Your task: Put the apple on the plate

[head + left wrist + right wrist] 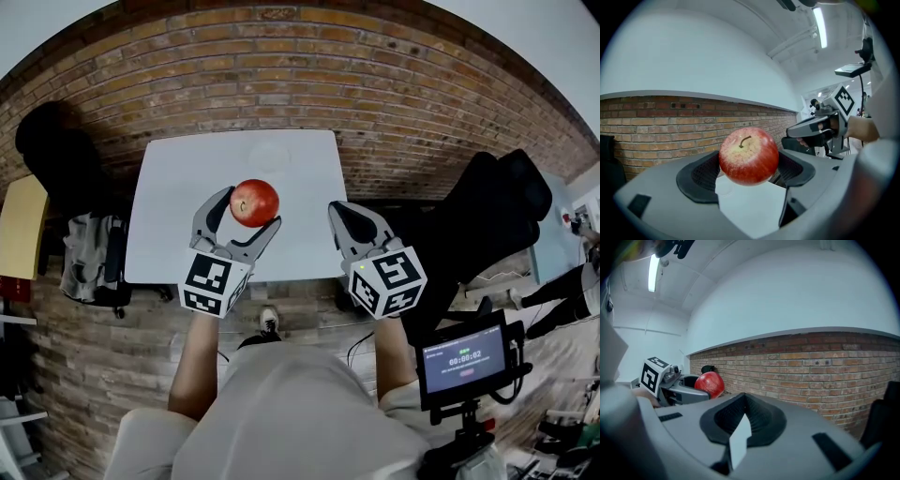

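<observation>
The apple [254,202] is glossy red, pale and speckled round its short brown stem. The left gripper [250,208] clamps it from both sides, in the air above the white table's [173,187] near half. The right gripper [337,212] has its jaws pressed together, empty.

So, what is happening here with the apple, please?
A person holds a gripper in each hand over a white table. The left gripper is shut on a red apple and holds it above the table. The right gripper is shut and empty beside it. The pale plate lies farther back, with no apple on it yet.
</observation>
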`<state>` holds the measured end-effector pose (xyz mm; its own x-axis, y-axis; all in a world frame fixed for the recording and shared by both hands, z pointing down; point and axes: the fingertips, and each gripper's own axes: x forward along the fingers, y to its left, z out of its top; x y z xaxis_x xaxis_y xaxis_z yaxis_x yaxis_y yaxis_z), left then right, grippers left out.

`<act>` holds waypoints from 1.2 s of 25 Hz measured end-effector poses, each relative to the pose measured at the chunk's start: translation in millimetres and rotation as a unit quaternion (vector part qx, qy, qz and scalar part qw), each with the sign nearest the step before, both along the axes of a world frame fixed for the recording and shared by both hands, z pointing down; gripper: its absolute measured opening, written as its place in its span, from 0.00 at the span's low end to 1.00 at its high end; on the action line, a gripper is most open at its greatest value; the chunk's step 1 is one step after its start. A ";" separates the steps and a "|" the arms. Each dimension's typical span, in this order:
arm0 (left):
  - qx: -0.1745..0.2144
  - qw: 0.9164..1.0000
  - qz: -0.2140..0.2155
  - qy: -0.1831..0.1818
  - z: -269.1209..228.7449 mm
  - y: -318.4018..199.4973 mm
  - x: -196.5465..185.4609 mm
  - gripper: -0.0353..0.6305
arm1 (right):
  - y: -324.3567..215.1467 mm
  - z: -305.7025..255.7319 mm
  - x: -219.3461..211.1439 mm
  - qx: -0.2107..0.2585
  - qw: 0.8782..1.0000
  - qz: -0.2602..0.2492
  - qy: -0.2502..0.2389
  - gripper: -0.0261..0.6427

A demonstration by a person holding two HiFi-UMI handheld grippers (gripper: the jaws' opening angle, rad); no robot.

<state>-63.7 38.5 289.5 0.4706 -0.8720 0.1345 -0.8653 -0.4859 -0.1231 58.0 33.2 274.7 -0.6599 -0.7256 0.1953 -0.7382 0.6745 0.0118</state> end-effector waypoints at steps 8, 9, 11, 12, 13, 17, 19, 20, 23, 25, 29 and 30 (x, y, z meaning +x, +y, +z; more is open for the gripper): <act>-0.003 1.000 0.010 0.001 4.5 -33.0 -20.2 0.63 | -33.0 3.5 -20.9 0.001 1.000 0.012 0.003 0.04; -0.004 1.000 0.011 0.001 5.0 -35.8 -21.7 0.63 | -35.5 3.4 -23.0 0.001 1.000 0.013 0.003 0.04; -0.006 1.000 0.014 0.001 6.8 -40.5 -22.4 0.63 | -38.8 3.7 -24.5 0.001 1.000 0.015 0.002 0.04; -0.007 1.000 0.016 0.001 7.3 -42.0 -21.5 0.63 | -39.4 3.4 -23.9 0.002 1.000 0.017 0.002 0.04; -0.006 1.000 0.017 0.001 7.2 -42.7 -19.8 0.63 | -39.2 2.7 -22.5 0.003 1.000 0.018 0.001 0.04; -0.010 1.000 0.024 0.001 10.6 -50.4 -18.5 0.63 | -42.9 5.1 -22.8 0.002 1.000 0.022 0.003 0.04; -0.017 0.999 0.028 0.002 17.5 -64.6 -24.2 0.63 | -56.2 10.8 -28.2 -0.004 1.000 0.027 0.005 0.04; -0.021 0.999 0.029 0.003 21.1 -72.6 -26.8 0.63 | -64.1 13.6 -30.6 -0.007 1.000 0.029 0.006 0.04; -0.028 0.999 0.031 0.002 28.5 -86.8 -29.7 0.63 | -77.7 18.3 -33.2 -0.012 0.999 0.033 0.004 0.04; -0.033 0.999 0.031 0.003 31.6 -88.2 -28.0 0.63 | -79.0 19.9 -33.2 -0.015 0.999 0.033 0.002 0.04; -0.046 0.998 0.031 0.004 42.3 -89.7 -26.6 0.63 | -82.6 27.9 -38.8 -0.024 0.999 0.028 0.001 0.04; -0.049 0.998 0.029 0.004 44.5 -89.6 -28.0 0.63 | -82.6 29.6 -41.0 -0.027 0.999 0.026 0.001 0.04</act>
<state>-91.8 -51.0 334.0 0.5216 -0.8258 0.2145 -0.8359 -0.5449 -0.0654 17.1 -49.5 304.3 -0.6214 -0.7471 0.2361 -0.7720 0.6352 -0.0222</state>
